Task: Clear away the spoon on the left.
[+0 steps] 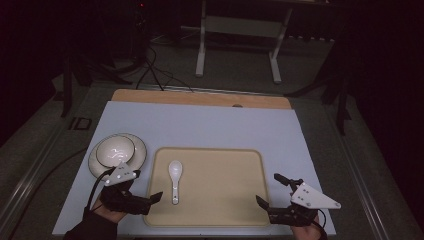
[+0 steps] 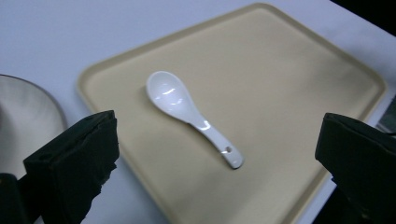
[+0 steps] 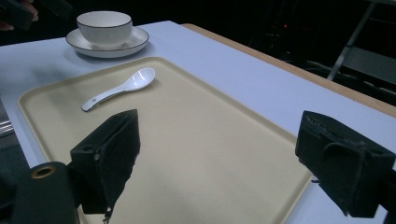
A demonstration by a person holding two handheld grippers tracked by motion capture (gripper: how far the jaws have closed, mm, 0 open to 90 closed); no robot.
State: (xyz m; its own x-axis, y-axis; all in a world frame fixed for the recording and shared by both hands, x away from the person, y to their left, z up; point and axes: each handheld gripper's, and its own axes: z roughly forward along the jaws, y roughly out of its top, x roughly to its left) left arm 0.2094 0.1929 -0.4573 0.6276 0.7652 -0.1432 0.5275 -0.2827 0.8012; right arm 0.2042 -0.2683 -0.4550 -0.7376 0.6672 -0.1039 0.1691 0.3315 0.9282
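On tray (image 1: 225,200): spoon (image 1: 175,180) | beside: bowl (image 1: 115,150) on plate (image 1: 139,159)

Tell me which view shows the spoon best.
The left gripper view: the spoon is close and whole, its handle hole visible. The high view shows it small on the tray; the right gripper view shows it farther off.
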